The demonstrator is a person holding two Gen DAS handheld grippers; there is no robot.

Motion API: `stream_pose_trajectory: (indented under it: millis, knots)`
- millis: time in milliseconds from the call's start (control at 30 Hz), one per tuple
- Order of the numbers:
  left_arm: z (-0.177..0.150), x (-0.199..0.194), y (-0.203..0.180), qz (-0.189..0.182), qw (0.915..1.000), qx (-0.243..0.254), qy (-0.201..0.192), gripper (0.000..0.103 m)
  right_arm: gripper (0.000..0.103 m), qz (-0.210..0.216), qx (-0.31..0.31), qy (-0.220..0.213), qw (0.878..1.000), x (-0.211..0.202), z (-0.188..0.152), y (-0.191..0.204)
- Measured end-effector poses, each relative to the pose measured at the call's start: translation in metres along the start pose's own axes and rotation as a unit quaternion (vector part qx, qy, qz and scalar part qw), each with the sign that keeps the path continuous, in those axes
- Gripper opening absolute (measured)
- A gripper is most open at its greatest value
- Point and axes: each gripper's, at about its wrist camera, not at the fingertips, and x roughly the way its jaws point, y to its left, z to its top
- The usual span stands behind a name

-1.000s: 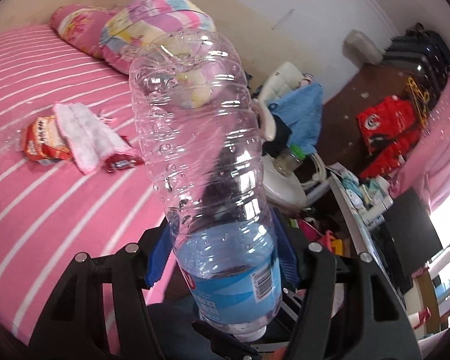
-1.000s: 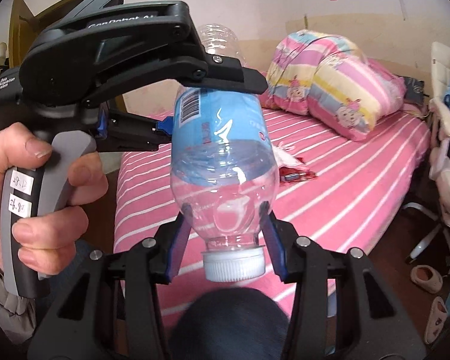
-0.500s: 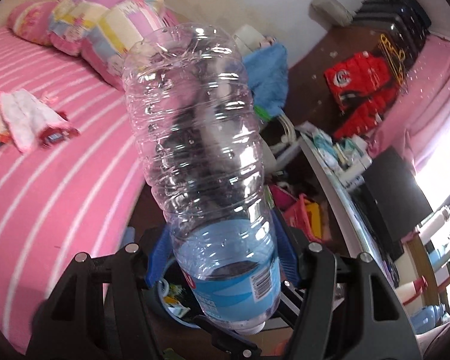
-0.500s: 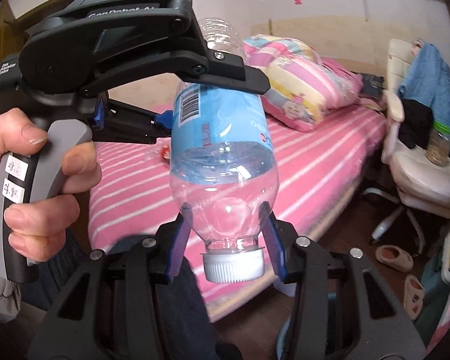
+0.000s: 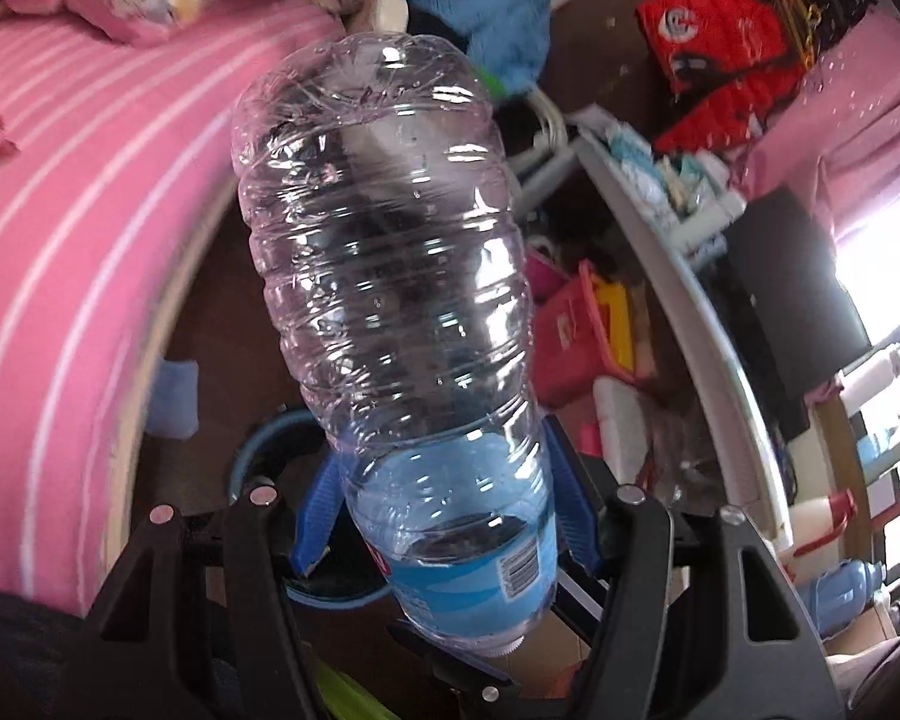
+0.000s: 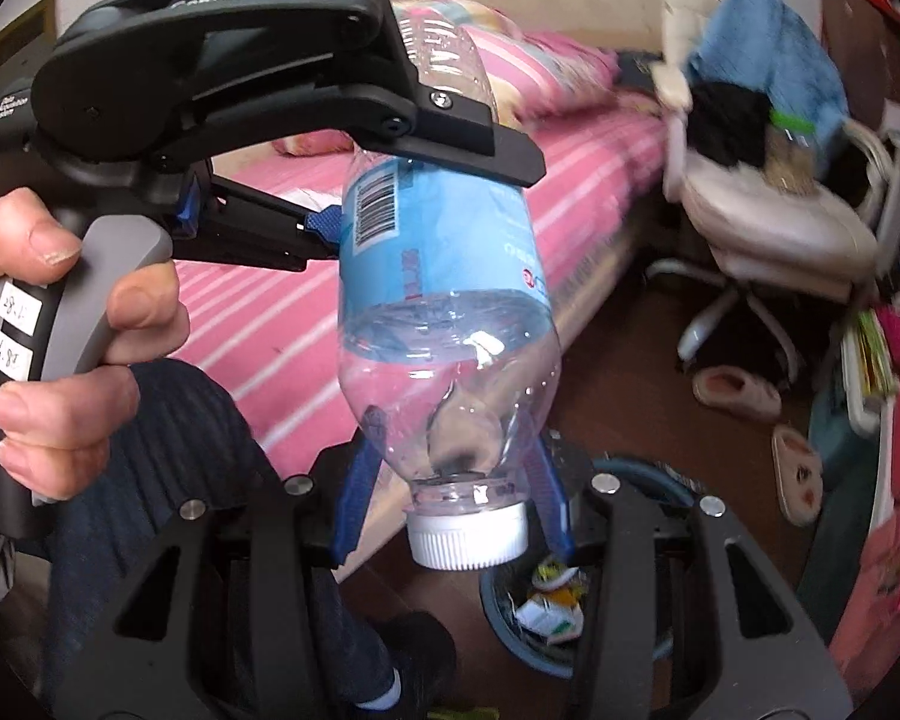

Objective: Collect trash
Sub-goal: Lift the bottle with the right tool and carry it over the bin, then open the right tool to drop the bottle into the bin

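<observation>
Both your claws are on one bottle [image 5: 390,276]. Left claw [image 5: 444,516] is clamped on the blue label band, blue pads pressed on either side. Right claw [image 6: 453,480] is clamped on the shoulder just above the white cap [image 6: 467,540]. In the right view the left claw [image 6: 330,180] comes in from 10 o'clock with your hand [image 6: 72,336] wrapped round its grey grip.

Bottle is clear, empty, cap on, tilted cap-down. It hangs above the floor beside the bed [image 5: 60,228].

Bin [image 6: 546,618] sits on the floor at 6 o'clock in the right view, right under the cap, wrappers [image 6: 549,606] inside. In the left view its blue rim [image 5: 270,432] shows at 7 o'clock behind the bottle.

Chair [image 6: 774,222] at 2 o'clock with clothes piled on it, slippers [image 6: 744,396] on the floor at 4 o'clock. Bench [image 5: 678,276] runs along 3 o'clock in the left view, cluttered.
</observation>
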Motion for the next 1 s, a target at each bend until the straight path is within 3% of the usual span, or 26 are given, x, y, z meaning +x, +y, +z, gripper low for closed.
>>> stream_pose_trajectory:
  millis: [400,867,933,1000]
  knots:
    - [-0.022,0.121,0.014,-0.005,0.9925,-0.026,0.12,0.06,0.047,-0.021,0.084,0.074,0.994,0.029,-0.053,-0.055]
    - [-0.049,0.206,0.049,-0.026,0.9735,-0.078,0.214,0.061,0.047,-0.032,0.142,0.145,0.979,0.06,-0.102,-0.088]
    - [-0.054,0.219,0.058,-0.024,0.9682,-0.095,0.23,0.063,0.047,-0.031,0.157,0.162,0.974,0.066,-0.108,-0.094]
    - [-0.059,0.227,0.064,-0.007,0.9636,-0.1,0.248,0.078,0.056,-0.036,0.173,0.175,0.968,0.071,-0.111,-0.1]
